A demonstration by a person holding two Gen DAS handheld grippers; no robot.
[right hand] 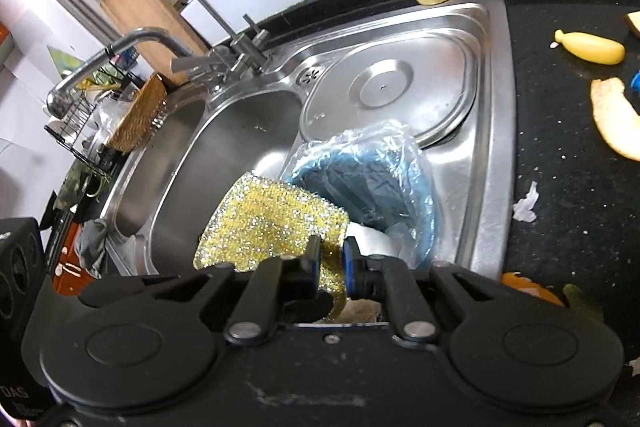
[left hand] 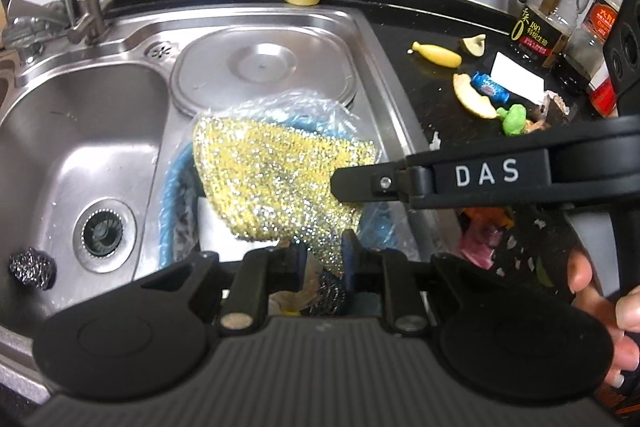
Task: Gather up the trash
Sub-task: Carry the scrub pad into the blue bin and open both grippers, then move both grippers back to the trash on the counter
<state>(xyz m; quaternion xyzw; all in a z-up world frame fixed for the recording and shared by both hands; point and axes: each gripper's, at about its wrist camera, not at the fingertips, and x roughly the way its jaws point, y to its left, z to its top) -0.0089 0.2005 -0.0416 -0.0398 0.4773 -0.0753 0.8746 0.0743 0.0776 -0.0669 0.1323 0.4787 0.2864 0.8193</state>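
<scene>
Steel sink (right hand: 492, 147) below — my right gripper (right hand: 331, 263) pinches the glittery scouring cloth (right hand: 272, 223); left gripper (left hand: 325, 259) pinches it too — release one before the bin (right hand: 424, 211).

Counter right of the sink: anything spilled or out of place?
Yes. Food scraps litter the black counter: peel pieces, a small yellow bottle on its side, a blue wrapper, white flecks. The right gripper grips a glittery scouring cloth.
</scene>
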